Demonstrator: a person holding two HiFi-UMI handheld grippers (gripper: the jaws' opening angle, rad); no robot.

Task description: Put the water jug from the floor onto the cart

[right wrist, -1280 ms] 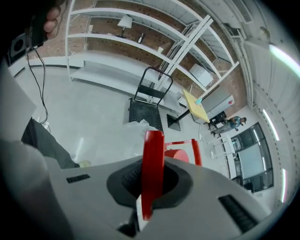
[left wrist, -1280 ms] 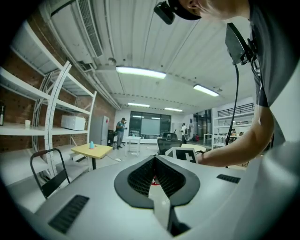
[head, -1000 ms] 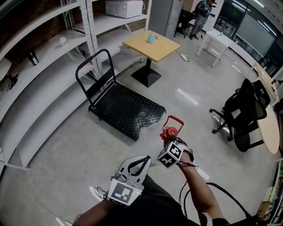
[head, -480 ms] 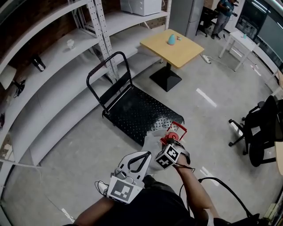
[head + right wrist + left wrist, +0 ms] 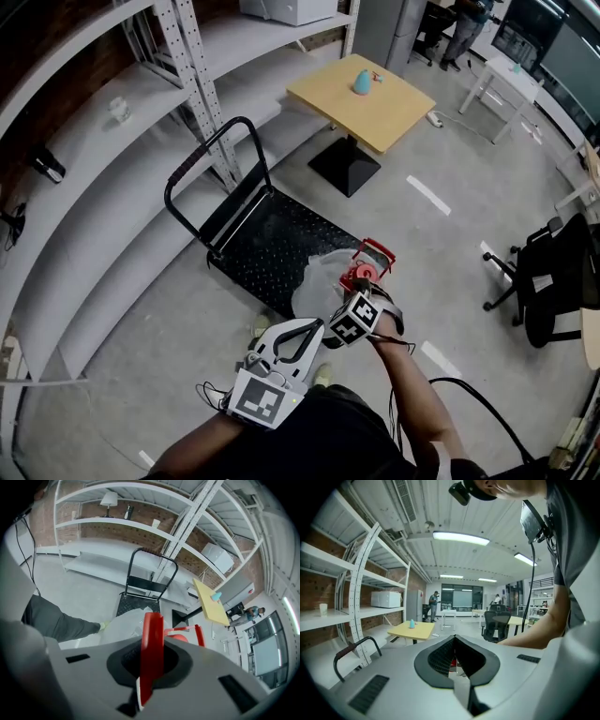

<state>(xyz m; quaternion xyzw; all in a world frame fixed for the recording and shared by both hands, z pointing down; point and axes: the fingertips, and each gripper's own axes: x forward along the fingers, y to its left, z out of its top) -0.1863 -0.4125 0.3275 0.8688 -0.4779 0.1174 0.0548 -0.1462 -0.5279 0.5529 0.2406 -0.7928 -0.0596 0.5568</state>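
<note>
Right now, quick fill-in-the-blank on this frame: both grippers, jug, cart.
1. The right gripper is shut on the ___ handle of the water jug.
2. The left gripper is shut and holds ___.
3. The cart has a ___ studded deck.
Missing words: red; nothing; black.

Translucent clear water jug, handle and cap red; cart deck black, raised tread pattern; floor pale grey; table top yellow wood, base black; shelves white.
</note>
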